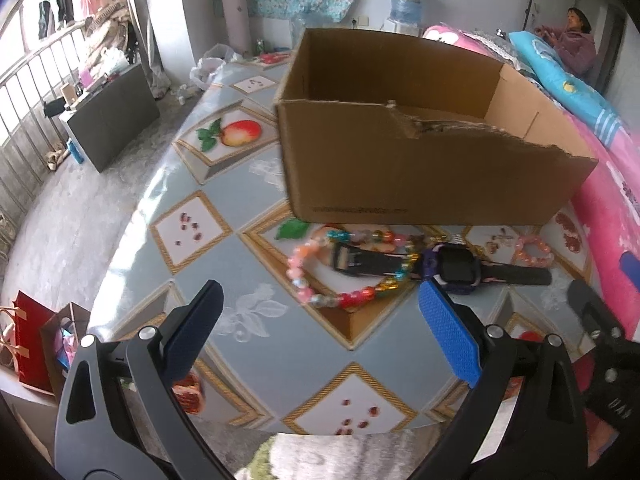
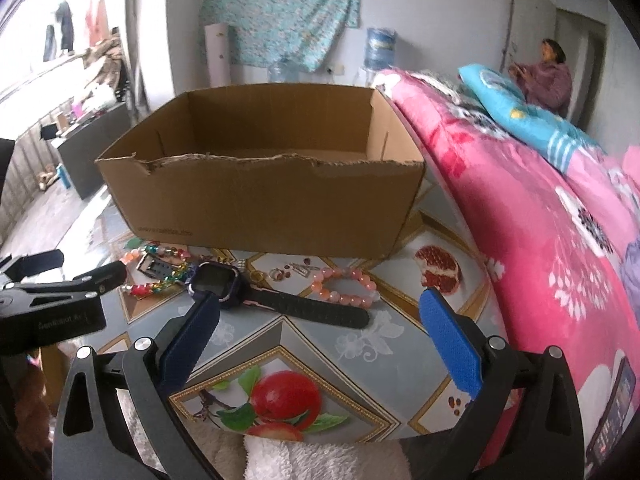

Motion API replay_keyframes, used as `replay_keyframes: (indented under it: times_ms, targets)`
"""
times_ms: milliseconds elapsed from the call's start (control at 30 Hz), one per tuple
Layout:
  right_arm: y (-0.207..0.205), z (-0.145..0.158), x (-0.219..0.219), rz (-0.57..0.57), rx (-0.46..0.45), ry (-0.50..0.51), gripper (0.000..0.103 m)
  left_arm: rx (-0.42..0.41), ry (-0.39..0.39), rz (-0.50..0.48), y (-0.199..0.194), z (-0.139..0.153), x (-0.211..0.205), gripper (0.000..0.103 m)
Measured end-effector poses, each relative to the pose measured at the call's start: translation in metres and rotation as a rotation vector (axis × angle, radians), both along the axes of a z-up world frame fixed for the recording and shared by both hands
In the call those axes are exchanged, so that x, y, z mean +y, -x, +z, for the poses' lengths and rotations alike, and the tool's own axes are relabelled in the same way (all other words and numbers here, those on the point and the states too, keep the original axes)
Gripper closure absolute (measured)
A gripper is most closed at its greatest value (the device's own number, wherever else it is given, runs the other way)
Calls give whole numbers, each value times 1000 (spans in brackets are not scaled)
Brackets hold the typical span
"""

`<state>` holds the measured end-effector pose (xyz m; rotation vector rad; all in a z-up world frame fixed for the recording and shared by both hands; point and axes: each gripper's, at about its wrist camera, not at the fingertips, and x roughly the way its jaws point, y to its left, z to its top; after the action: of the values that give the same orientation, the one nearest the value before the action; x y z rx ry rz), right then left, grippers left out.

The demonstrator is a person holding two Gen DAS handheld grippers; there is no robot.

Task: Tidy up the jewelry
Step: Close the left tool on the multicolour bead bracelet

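left tongs (image 1: 320, 312) stand wide open above the bench (image 1: 256, 320), holding nothing; their blue pads (image 1: 448, 336) flank bare patterned cloth short of the jewelry. right tongs (image 2: 316, 320) are likewise spread wide and hold nothing, with the left finger (image 2: 192, 336) overlapping the near edge of the watch in that view; contact cannot be confirmed. the jewelry lies in a row on the bench just in front of the cardboard box (image 2: 260, 188), which is open-topped with a torn front rim; its floor is mostly hidden. items noted: a multicoloured bead bracelet (image 1: 344, 300) at the left of the row, a black-strapped watch (image 1: 452, 268) with a purple case lying across it, one strap end inside the bracelet loop, and a pink bead bracelet (image 2: 348, 288) to the right, just beside the other strap. small metallic pieces (image 2: 296, 270) sit between the watch and the box; too small to identify. a pink quilt (image 2: 540, 220) on a bed borders the bench on the right.
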<state>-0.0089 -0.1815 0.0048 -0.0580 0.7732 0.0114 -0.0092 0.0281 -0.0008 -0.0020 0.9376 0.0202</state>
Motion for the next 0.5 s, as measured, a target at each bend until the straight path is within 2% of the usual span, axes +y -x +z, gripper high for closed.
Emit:
replay_keyframes:
  times_ms: [167, 233, 367, 500]
  targets:
    - [1, -5, -2, 42, -2, -34, 5, -25, 7, -10, 5, -4, 18, 8]
    - [-2, -6, -2, 70, 6, -62, 5, -53, 50, -39, 8, -4, 25, 8]
    - [-5, -5, 5, 124, 4, -98, 6, -122, 188, -118, 13, -6, 37, 8]
    - [-11, -8, 15, 175, 16, -132, 11, -99, 256, -135, 9, -13, 43, 8]
